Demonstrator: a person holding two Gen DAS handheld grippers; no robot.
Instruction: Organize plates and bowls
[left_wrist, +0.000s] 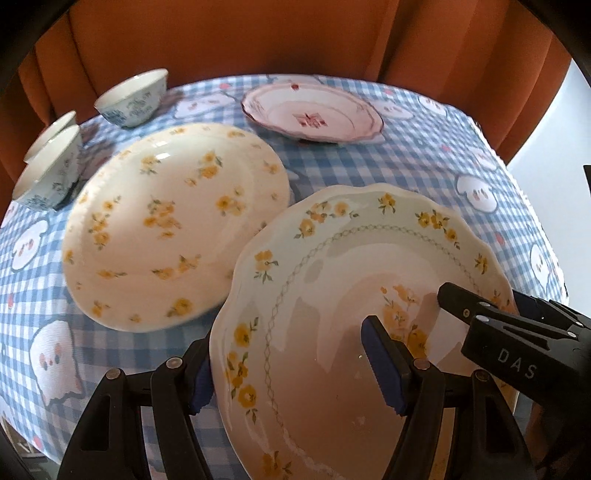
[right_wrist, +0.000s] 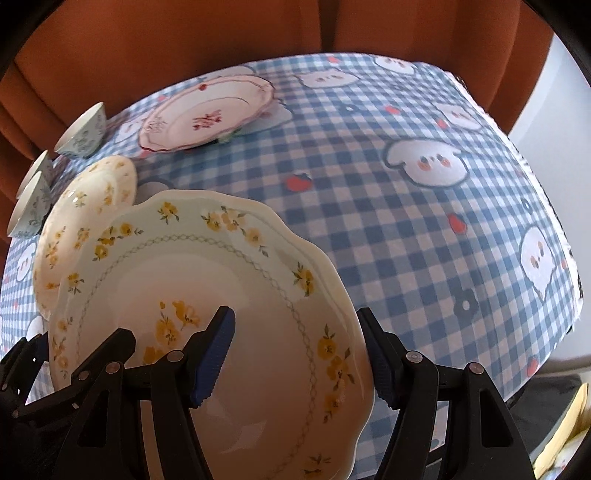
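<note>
Scalloped plate (left_wrist: 332, 295) is sitting between your two grippers, and that is the relation the coming move is turning on: you are carrying it with both, one on each side of its rim. In the left wrist view the round yellow-flowered plate (left_wrist: 173, 225) is lying on the checked tablecloth (left_wrist: 424, 158) at centre left, just beside the scalloped plate's left edge, with three blue-patterned bowls (left_wrist: 133, 98) at upper left and the pink-rimmed plate (left_wrist: 314, 112) at upper centre. The left gripper (left_wrist: 291, 373) is straddling the lower left rim, one blue pad outside and one over the plate's face; its jaws are standing about half wide, seemingly on the rim, though you cannot tell contact for certain. The right gripper (left_wrist: 491, 325) is entering at lower right over the opposite rim.

In the right wrist view the right gripper (right_wrist: 299, 358) is likewise straddling the scalloped plate's right rim, which fills lower centre. Judged from this, the round plate to the left is the likely stacking target; you are needing leftward travel, keeping both sides level.
</note>
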